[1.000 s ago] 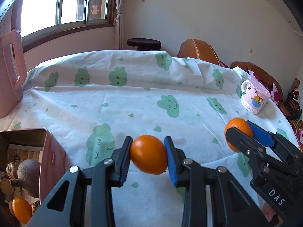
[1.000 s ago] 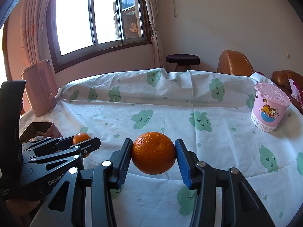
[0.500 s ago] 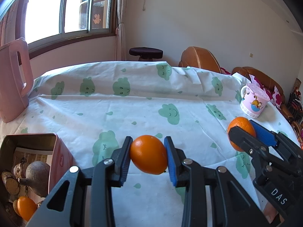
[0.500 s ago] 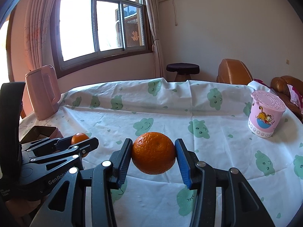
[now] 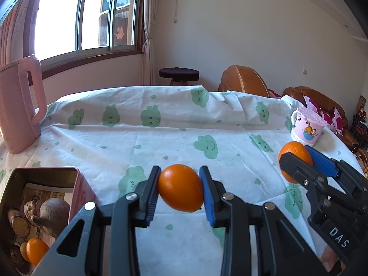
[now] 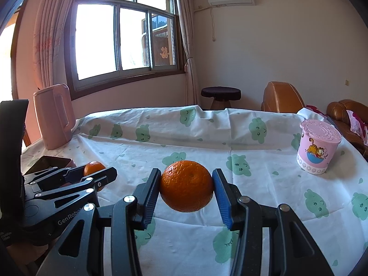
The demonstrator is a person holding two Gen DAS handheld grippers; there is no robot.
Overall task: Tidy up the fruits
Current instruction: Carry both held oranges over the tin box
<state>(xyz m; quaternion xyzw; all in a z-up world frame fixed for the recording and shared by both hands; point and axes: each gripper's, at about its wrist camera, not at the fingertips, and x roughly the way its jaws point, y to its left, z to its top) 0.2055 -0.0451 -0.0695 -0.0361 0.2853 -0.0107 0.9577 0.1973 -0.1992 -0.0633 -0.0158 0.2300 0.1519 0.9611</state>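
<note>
Both claws risen since a second ago; tin now fuller in lower left. My left gripper clamps smooth orange, right gripper clamps dimpled orange. Tin drop likely next.

Orange fruit between blue pads. White cloth printed with green smiling clouds beyond the jaws. Pink jug far left; pink cartoon-cat cup far right.
</note>
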